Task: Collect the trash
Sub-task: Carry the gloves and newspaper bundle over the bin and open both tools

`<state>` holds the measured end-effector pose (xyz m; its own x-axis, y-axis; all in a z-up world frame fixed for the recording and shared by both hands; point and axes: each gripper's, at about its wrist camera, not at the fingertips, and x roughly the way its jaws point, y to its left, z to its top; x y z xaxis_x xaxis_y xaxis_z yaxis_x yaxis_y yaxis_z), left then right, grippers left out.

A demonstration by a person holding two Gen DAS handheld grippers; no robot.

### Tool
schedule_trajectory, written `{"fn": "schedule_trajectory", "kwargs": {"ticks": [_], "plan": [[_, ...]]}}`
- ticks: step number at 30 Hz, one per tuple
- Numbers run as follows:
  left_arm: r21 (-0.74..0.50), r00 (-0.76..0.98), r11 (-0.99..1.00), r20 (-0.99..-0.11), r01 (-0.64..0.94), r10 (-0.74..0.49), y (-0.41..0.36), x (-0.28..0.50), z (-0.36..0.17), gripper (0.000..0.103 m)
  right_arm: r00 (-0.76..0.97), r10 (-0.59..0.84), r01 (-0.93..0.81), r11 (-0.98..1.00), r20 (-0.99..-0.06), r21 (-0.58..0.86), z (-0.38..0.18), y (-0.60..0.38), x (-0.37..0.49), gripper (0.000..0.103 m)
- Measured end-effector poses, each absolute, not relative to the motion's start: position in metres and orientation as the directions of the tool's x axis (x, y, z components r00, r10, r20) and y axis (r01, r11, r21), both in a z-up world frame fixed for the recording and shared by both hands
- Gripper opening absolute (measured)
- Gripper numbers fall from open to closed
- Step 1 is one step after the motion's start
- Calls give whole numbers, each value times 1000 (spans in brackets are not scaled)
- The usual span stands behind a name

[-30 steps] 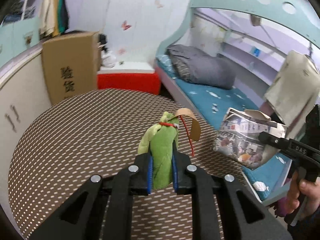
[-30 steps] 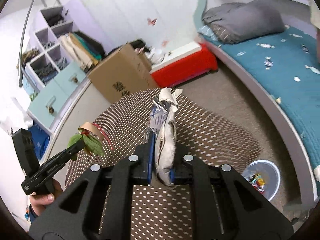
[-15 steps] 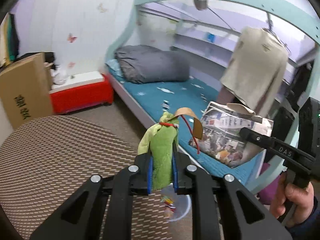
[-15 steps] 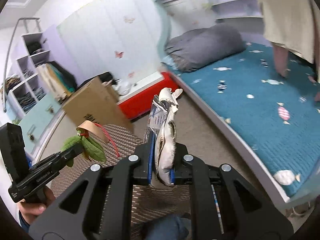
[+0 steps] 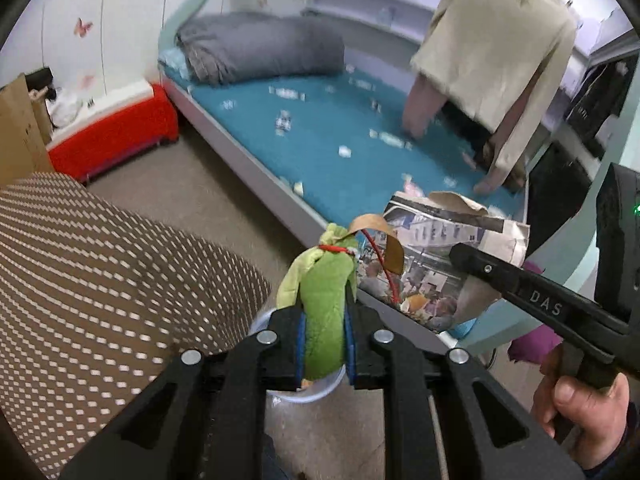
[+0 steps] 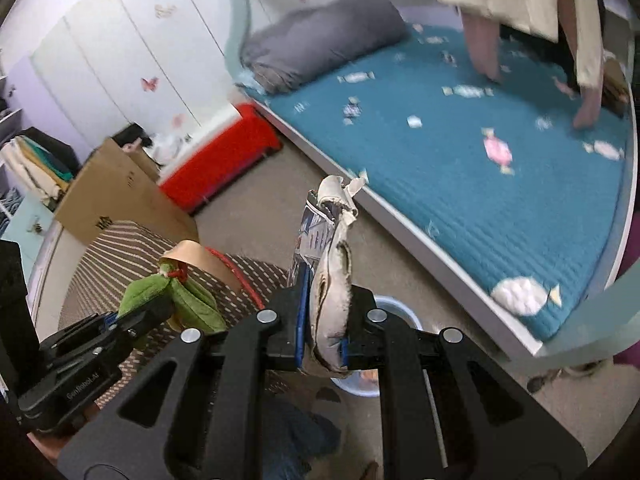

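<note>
Crumpled newspaper (image 6: 330, 280), the larger piece of trash, stands upright pinched between the right gripper's (image 6: 324, 344) fingers, above a pale bin (image 6: 404, 316) on the floor. The smaller green leaf bundle (image 5: 324, 308) sits squeezed in the left gripper (image 5: 325, 344), directly over that bin.

Kid's room: teal bed (image 5: 340, 136) with grey duvet (image 5: 260, 50), red box (image 5: 116, 136), butterfly wall (image 6: 120, 60), beige floor (image 5: 200, 196).
</note>
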<state>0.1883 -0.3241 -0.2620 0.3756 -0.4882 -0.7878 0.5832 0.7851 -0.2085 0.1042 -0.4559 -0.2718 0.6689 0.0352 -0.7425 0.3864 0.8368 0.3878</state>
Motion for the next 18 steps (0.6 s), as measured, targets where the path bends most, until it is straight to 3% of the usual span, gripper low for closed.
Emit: {"fn": "schedule_trajectory", "kwargs": {"ticks": [9,10,11,12,13,14,16,18], "plan": [[-174,282,791,-872,587,-401,-345,206,-321,17,562,104,448,795,-820,408,-340,-462,131,16],[-166,265,786,-883,596,-388,-349,207,-327,25,552,118,455,787,-825,417,-349,-464,135,16],[-152,261,785,-891,600,-372,-352,209,-333,45,545,138,459,776,-827,432,-359,-467,138,20],[-137,267,789,-895,599,-358,-355,210,-336,60,538,150,466,767,-829,441,-364,-468,140,39],[-119,278,793,-897,597,-343,-357,210,-338,86,524,152,486,754,-838,441,-374,-471,142,57],[-92,297,802,-899,590,-322,-358,211,-340,88,524,152,502,740,-838,448,-381,-475,141,82],[-81,292,801,-905,593,-308,-359,213,-342,88,517,164,529,710,-840,465,-391,-481,140,85],[-67,286,802,-914,594,-288,-361,215,-344,88,511,174,559,676,-842,480,-398,-486,135,97]]}}
